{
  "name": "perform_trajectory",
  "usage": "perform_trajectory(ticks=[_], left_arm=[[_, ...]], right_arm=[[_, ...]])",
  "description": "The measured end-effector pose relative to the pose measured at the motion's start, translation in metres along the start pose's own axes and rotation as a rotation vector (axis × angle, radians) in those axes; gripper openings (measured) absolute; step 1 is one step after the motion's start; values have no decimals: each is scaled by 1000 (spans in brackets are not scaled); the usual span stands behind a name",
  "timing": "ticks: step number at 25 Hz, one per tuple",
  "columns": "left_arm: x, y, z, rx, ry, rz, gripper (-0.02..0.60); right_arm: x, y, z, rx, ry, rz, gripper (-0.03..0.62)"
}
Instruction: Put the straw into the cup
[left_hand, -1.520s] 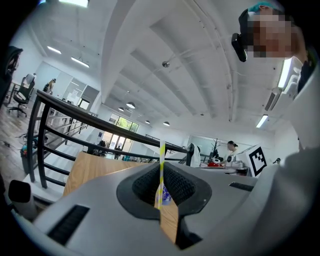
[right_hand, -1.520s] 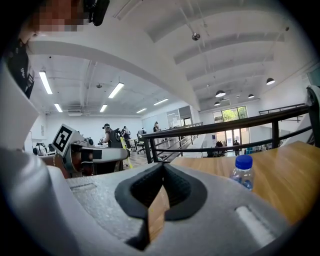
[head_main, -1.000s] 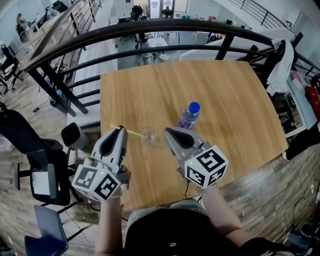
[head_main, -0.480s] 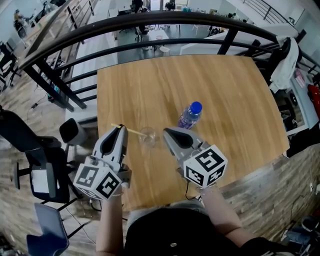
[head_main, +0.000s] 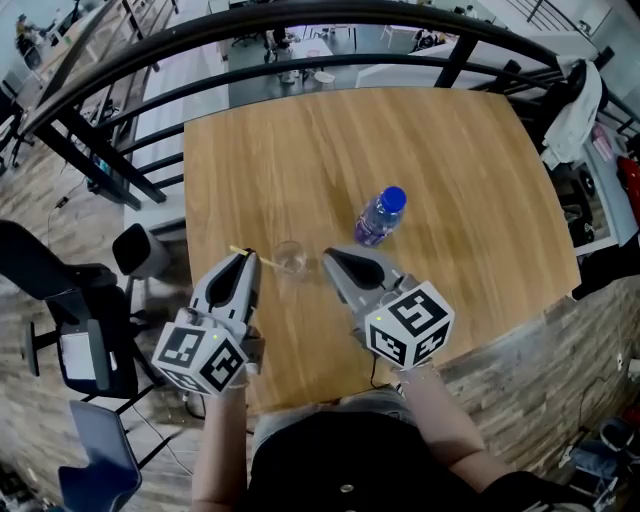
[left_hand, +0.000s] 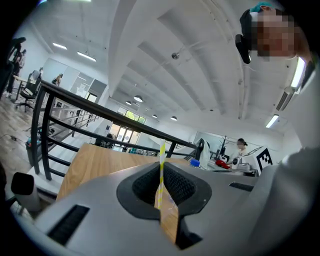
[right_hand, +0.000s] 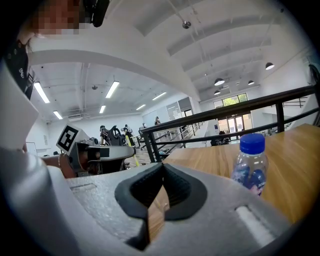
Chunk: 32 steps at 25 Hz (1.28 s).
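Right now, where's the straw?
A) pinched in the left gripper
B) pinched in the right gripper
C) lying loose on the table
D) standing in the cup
A: the left gripper view shows the yellow-striped straw clamped between the jaws of the left gripper, and the head view shows no straw standing in the clear cup.

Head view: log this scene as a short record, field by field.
left tongs: shut on straw
right tongs: shut, empty
straw: yellow-striped, one end toward the cup
cup: clear, upright, between the tongs
bottle: blue cap, upright, beyond the right tongs
table: wood
task: straw not yet in cup
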<state>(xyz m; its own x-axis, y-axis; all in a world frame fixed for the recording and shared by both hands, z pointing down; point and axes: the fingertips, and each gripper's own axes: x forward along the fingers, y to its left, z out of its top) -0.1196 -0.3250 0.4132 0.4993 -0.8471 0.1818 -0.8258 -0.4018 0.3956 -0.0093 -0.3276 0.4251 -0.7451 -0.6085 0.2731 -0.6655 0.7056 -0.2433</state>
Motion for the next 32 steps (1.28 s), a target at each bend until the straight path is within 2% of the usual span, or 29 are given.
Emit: perform_trajectory(ticks=[13,32], left_arm=[[20,5,-31,6,83,-21,35],[37,8,-63,27,173,3,35]], right_arm=[[6,-10,-24,44,48,-10,-2],[13,-22,-42,71,78,-5,-2]])
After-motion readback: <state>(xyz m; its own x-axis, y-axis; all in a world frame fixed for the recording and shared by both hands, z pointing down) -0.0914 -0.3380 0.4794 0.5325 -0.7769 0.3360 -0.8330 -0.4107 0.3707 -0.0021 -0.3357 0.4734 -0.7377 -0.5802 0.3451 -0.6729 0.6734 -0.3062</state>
